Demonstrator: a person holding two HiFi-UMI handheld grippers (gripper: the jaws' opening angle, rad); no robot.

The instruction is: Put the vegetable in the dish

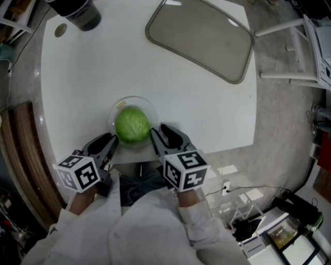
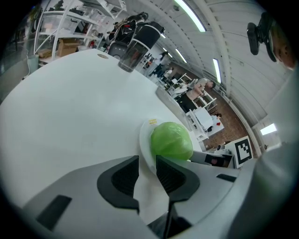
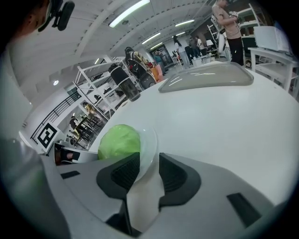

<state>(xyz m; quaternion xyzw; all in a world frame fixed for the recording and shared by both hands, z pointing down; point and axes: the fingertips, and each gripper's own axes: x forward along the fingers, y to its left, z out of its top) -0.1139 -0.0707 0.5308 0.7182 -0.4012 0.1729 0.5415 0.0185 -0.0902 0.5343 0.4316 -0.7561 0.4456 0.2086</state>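
A round green cabbage (image 1: 132,124) sits in a clear shallow dish (image 1: 116,109) at the near edge of the white table (image 1: 181,103). My left gripper (image 1: 109,143) stands at the dish's left side and my right gripper (image 1: 159,135) at its right side. In the left gripper view the dish rim (image 2: 144,140) runs between the jaws of the left gripper (image 2: 147,161), with a gap showing, and the cabbage (image 2: 171,140) lies just beyond. In the right gripper view the rim (image 3: 149,142) lies between the spread jaws of the right gripper (image 3: 149,159), beside the cabbage (image 3: 119,140).
A grey tray (image 1: 201,36) lies at the far right of the table. A dark cylindrical container (image 1: 83,13) stands at the far left corner, with a small round hole (image 1: 61,29) near it. White metal racks (image 1: 295,52) stand right of the table.
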